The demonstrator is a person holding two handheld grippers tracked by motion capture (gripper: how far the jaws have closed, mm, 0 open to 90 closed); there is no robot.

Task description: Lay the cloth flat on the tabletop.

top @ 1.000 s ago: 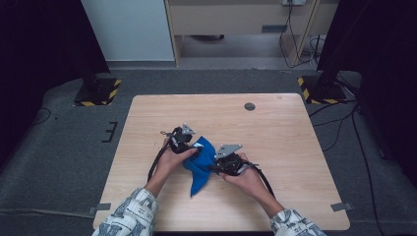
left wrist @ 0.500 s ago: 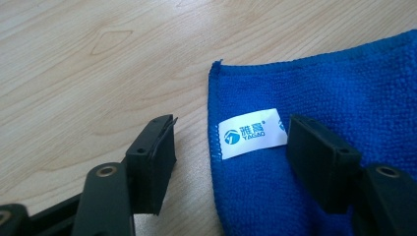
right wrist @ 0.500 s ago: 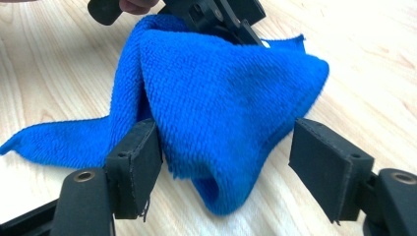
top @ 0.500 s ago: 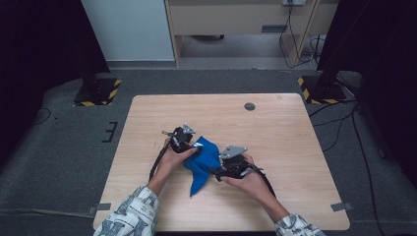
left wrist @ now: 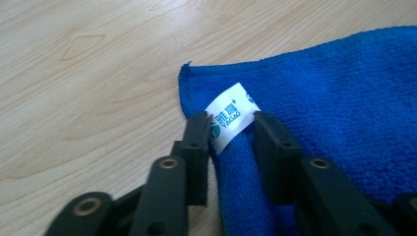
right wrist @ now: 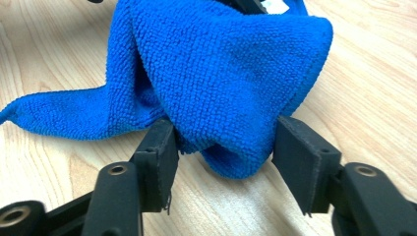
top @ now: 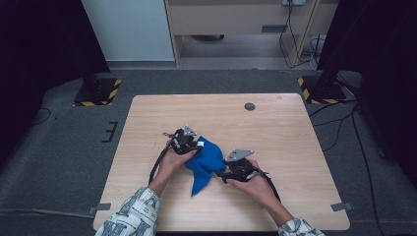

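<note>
A blue microfibre cloth (top: 206, 160) lies crumpled on the wooden table (top: 290, 137), between my two grippers. My left gripper (top: 195, 145) is at its upper left corner. In the left gripper view its jaws pinch a fold of the cloth (left wrist: 344, 93) just below the white label (left wrist: 231, 114), so this gripper (left wrist: 230, 140) is shut on it. My right gripper (top: 222, 172) is at the cloth's right side. In the right gripper view its jaws stand wide apart around a hanging fold of the cloth (right wrist: 221, 73), and this gripper (right wrist: 221, 150) is open.
A small dark round plug (top: 250, 106) sits in the tabletop near the far edge. Black cables trail from both grippers along the forearms. Stands with yellow-black striped bases (top: 96, 92) (top: 320, 88) flank the table's far corners on the grey floor.
My right gripper has slid left, toward the cloth, and its jaws now straddle a fold. The left gripper has stayed on the cloth's corner.
</note>
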